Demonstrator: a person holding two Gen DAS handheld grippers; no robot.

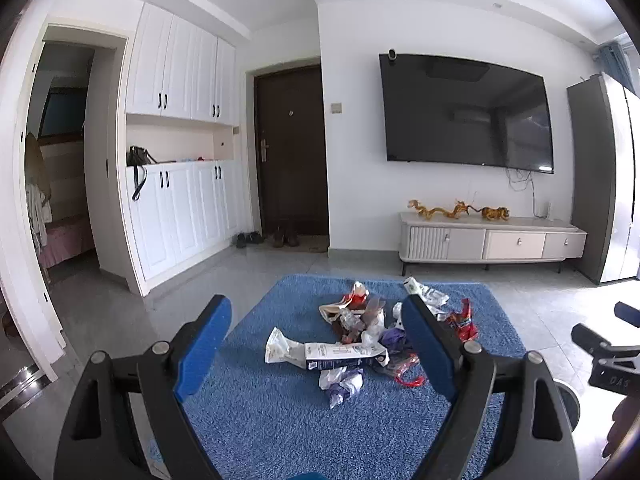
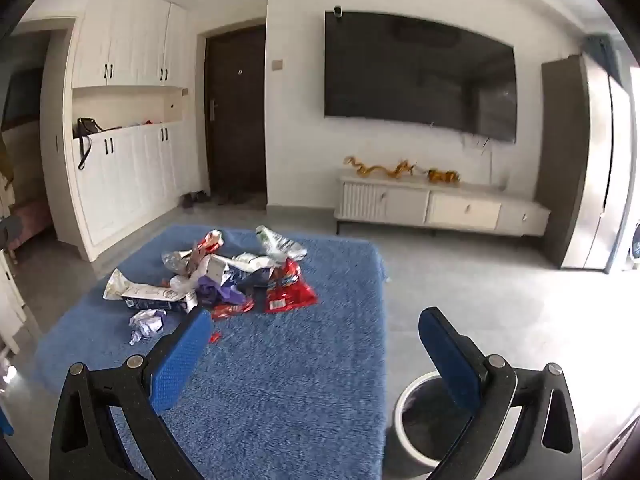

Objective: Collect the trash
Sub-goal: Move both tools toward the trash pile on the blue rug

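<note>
Both grippers hang over the near end of the blue rug (image 1: 280, 420), tipped a little downward toward the room. The left gripper (image 1: 316, 320) has its blue-padded fingers (image 1: 204, 352) spread wide with nothing between them; it faces the trash (image 1: 360, 340) squarely, so the heap of wrappers, a flattened carton (image 1: 344, 356) and a crumpled purple-and-white wad (image 1: 340, 386) sits framed in the gap, well ahead of the tips. The right gripper (image 2: 316, 328) is also open as far as it goes and empty, angled more steeply down, standing to the right of the pile; the trash (image 2: 224, 276) lies off toward its left finger (image 2: 180, 360), with a red packet (image 2: 290, 292) at the pile's nearest right edge. Under its right finger, just beside the rug, stands a white bin (image 2: 408, 408) with a dark inside. In the left view, the right gripper (image 1: 600, 344) shows at the far right edge.
</note>
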